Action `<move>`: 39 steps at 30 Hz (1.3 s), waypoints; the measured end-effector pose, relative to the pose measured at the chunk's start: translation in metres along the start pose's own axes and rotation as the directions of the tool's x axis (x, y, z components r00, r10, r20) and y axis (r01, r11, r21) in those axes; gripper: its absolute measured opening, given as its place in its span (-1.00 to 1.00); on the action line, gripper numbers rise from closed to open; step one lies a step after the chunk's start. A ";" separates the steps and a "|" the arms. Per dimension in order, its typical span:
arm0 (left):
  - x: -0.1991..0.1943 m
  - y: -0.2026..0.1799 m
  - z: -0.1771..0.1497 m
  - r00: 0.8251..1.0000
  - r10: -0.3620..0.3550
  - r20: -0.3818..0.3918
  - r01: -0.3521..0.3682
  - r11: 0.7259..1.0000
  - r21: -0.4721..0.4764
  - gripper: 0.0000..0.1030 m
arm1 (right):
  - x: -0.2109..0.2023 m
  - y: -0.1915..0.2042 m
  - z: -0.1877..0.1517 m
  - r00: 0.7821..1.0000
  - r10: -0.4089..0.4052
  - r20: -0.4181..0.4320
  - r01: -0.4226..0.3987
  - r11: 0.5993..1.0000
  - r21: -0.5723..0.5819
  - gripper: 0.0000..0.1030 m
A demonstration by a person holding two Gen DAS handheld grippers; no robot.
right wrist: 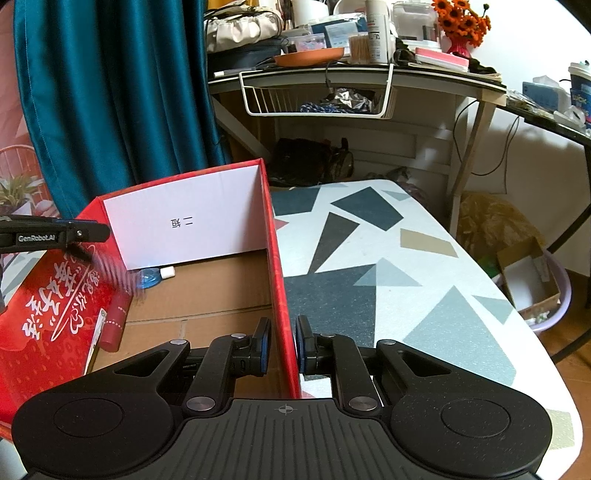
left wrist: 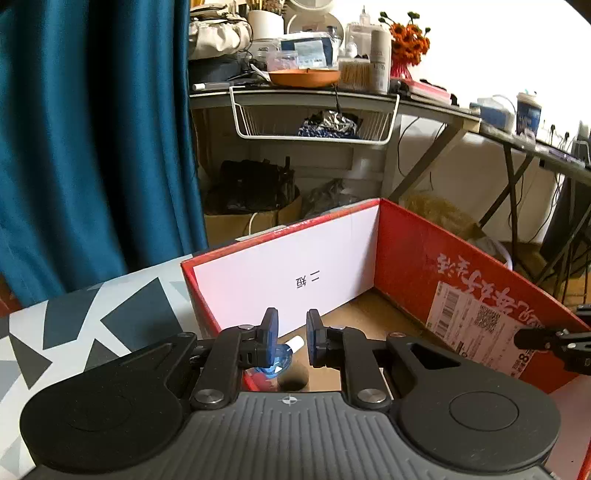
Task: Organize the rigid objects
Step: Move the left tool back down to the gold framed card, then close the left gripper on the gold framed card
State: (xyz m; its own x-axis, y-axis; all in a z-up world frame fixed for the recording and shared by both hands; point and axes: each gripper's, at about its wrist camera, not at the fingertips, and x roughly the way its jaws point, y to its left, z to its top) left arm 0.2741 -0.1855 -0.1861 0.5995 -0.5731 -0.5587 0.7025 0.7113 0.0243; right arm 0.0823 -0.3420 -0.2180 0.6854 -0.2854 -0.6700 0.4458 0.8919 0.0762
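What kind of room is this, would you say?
Probably a lived-in home room or study: a cluttered desk with orange flowers, a teal curtain, and a patterned table holding a red box.

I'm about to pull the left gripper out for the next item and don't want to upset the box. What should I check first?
1. Blue bottle is inside the box: ok, it lies on the box floor by the white divider.
2. Left gripper is free of the bottle: ok, the jaws are apart with nothing between them.
3. Right gripper steadies the box: ok, it is shut on the red box wall.
4. Room for more items: ok, bare cardboard shows.
5. Next object to pick: cannot tell, none is visible in either view.
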 end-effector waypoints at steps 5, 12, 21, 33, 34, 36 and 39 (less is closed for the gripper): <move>-0.017 0.014 0.000 1.000 -0.004 0.022 0.005 0.997 -0.074 -0.65 | 0.001 0.001 0.000 1.000 0.001 0.001 -0.001 1.000 0.002 -0.74; -0.057 0.032 -0.010 0.998 0.040 0.054 -0.032 0.991 -0.127 -0.10 | 0.001 0.000 0.000 1.000 0.002 0.001 -0.002 1.000 0.003 -0.74; -0.076 0.042 -0.055 0.996 0.069 -0.056 -0.079 0.978 -0.195 -0.10 | 0.001 0.000 0.000 1.000 0.002 0.001 -0.002 1.000 0.005 -0.74; -0.074 0.035 -0.115 0.975 0.037 -0.219 -0.101 0.952 -0.289 -0.02 | 0.001 0.000 -0.001 1.000 0.002 0.001 -0.002 1.000 0.001 -0.73; -0.071 0.035 -0.119 0.972 0.041 -0.232 -0.112 0.947 -0.302 0.08 | 0.001 0.000 -0.001 1.000 0.003 0.000 -0.003 1.000 0.002 -0.73; -0.069 0.034 -0.122 0.970 0.054 -0.238 -0.128 0.942 -0.310 0.19 | 0.001 0.001 -0.001 1.000 0.003 -0.001 -0.003 1.000 0.001 -0.73; -0.069 0.032 -0.124 0.970 0.048 -0.240 -0.121 0.947 -0.297 0.26 | 0.000 0.000 -0.002 1.000 0.006 -0.001 -0.006 1.000 0.003 -0.73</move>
State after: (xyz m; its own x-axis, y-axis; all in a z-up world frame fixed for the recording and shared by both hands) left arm 0.2080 -0.0725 -0.2498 0.5232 -0.4235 -0.7396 0.4790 0.8639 -0.1559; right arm 0.0815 -0.3410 -0.2192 0.6873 -0.2794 -0.6704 0.4433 0.8925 0.0825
